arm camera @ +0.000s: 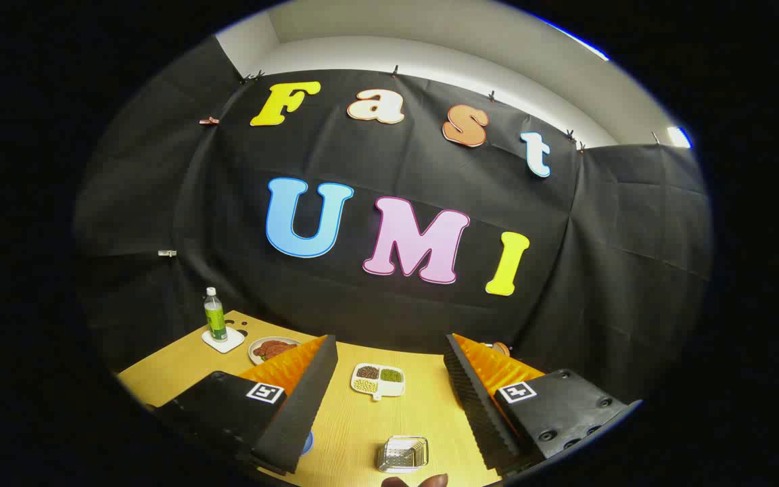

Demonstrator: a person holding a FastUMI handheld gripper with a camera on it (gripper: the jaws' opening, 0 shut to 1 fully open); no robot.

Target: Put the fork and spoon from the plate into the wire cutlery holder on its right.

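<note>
My gripper (389,338) is open and held above the wooden table (356,426), with nothing between its fingers. The wire cutlery holder (403,453) stands on the table low between the fingers, close to me. A sliver of a blue plate rim (306,443) peeks out from under the left finger (295,399), to the left of the holder. The rest of the plate and whatever lies on it is hidden by that finger.
A white divided dish (378,380) with beans and grains sits farther out between the fingers. Beyond the left finger are a plate of red food (273,348) and a green bottle (214,314) on a white coaster. A person's fingertips (416,481) show just below the holder.
</note>
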